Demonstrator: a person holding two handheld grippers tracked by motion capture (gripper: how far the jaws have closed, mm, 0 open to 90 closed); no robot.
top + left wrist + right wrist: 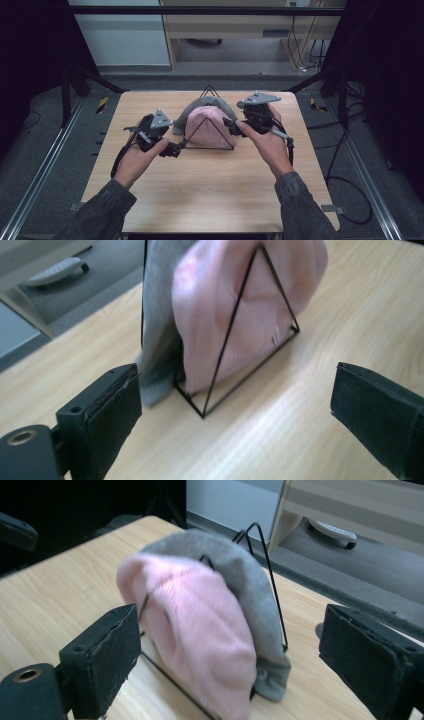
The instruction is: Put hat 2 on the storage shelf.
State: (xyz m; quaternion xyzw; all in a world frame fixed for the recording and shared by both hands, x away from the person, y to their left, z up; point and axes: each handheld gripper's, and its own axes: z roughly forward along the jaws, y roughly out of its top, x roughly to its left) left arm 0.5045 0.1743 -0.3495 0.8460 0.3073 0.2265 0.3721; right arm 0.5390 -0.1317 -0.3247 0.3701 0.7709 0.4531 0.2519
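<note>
A pink knit hat [207,127] and a grey knit hat [197,106] behind it stand upright in a thin black wire rack [210,91] at the middle back of the wooden table [200,200]. My left gripper [172,149] sits just left of the rack's front corner, open, with nothing between its jaws. The left gripper view looks past the open jaws [235,410] at the pink hat [225,305], the grey hat [157,315] and a wire triangle [227,335]. My right gripper [231,125] stands open at the rack's right side. In its own view the jaws [230,650] frame the pink hat [200,625] and grey hat [240,575] without touching.
Black frame poles [70,85] flank the table's far corners. Cables [350,200] trail on the floor at the right. A wooden desk [225,25] stands beyond the far edge. The front half of the table holds just the person's forearms.
</note>
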